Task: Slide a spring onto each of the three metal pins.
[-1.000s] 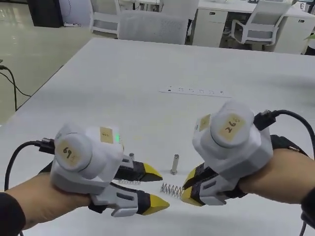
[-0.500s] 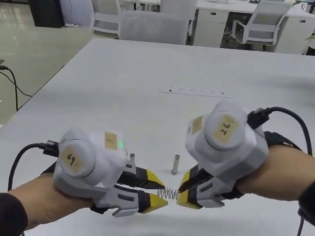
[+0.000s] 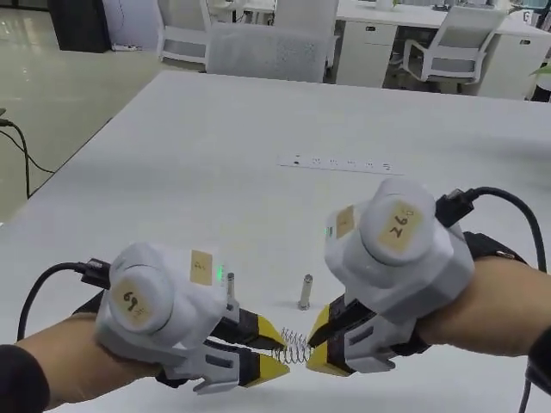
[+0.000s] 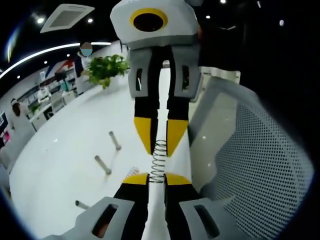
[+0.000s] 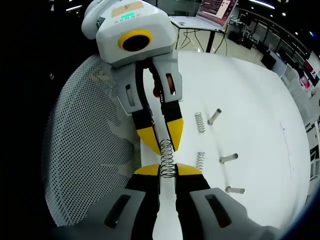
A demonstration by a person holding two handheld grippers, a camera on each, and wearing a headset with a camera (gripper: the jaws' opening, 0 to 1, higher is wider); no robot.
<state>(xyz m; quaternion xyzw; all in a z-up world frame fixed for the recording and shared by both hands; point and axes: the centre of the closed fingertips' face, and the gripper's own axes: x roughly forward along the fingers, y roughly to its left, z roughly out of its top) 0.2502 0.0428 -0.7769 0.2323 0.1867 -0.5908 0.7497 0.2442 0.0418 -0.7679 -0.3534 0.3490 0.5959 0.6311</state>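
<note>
A small metal spring (image 3: 294, 347) spans the gap between my two grippers just above the white table. My left gripper (image 3: 274, 348) is shut on one end and my right gripper (image 3: 317, 342) on the other. In the left gripper view the spring (image 4: 158, 162) runs from my left gripper (image 4: 156, 179) up to the right gripper (image 4: 159, 142). The right gripper view has the spring (image 5: 167, 156) between my right gripper (image 5: 167, 171) and the left gripper (image 5: 165, 140). Bare metal pins (image 3: 306, 291) (image 3: 231, 285) stand just behind; three pins (image 5: 214, 116) (image 5: 228, 159) (image 5: 235, 190) appear in the right gripper view.
Two loose springs (image 5: 199, 122) (image 5: 200, 160) lie on the table near the pins. A flush power strip (image 3: 340, 162) sits farther back on the table (image 3: 215, 155). Office chairs (image 3: 267, 52) stand past the far edge.
The grippers have come together. The left gripper's jaws, open a second ago, have shut on the free end of the spring that the right gripper held.
</note>
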